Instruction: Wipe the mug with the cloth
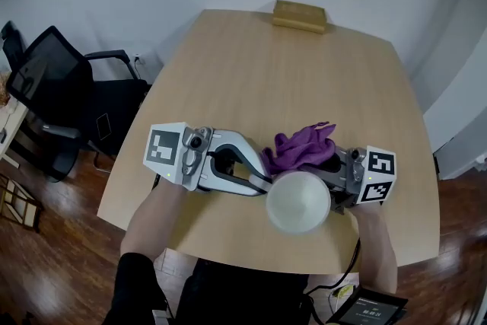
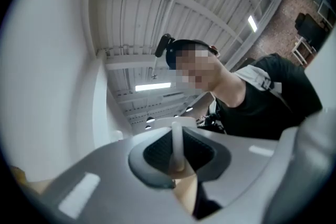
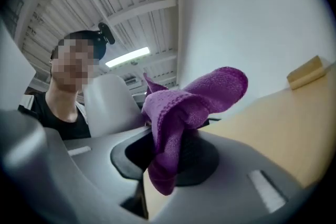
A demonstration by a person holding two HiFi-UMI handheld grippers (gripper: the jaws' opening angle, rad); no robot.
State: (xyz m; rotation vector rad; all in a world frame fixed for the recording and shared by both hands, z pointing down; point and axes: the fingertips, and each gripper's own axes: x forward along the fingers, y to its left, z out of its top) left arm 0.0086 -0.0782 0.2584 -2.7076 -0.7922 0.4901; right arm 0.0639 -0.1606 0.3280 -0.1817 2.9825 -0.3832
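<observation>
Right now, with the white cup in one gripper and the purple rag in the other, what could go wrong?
The left gripper pinches only a thin part of the round white mug; rubbing could twist it loose.
The mug hangs near the front edge of the light wooden table; dropped, it may hit the dark wooden floor.
The right gripper holds the bunched purple cloth by one fold; it might pull out.

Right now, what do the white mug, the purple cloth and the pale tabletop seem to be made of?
White mug: smooth, even white wall, likely glazed ceramic, though plastic cannot be ruled out. Purple cloth: soft knitted or terry textile, possibly microfibre; visible looped weave and limp folds. Pale tabletop: matt wood-look surface, probably laminate or veneer; faint grain.
</observation>
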